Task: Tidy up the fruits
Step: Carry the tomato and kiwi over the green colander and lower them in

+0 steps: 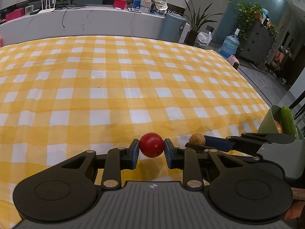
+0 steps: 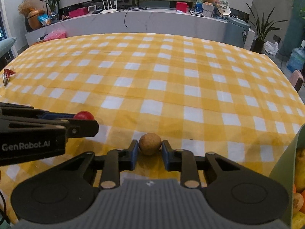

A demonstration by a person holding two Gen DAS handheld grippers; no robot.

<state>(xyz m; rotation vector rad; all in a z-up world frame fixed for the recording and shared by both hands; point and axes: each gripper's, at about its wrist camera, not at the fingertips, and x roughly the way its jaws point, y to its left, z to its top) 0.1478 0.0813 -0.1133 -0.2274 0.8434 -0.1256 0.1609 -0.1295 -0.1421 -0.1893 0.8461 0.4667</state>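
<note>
My left gripper had its blue pads pressed against both sides of a small red fruit, low in the centre of the left wrist frame, just above the yellow-checked cloth of the bench. Whether the fruit touched the cloth I could not tell. My right gripper was narrowed around a small brown round fruit, low in the centre of its own frame; one pad touched it, while the other looked to be just touching or barely clear. The two grippers sat side by side, close together: in the left wrist view the right one reached in from the lower right edge with the brown fruit at its tip, and in the right wrist view the left one came in from the left edge, largely covering the red fruit. At the right edge stood a green container holding a cucumber and other produce, just beside the right gripper. A small red wrapper lay far off at the left edge of the cloth. Beyond the bench ran a grey cluttered shelf.
</note>
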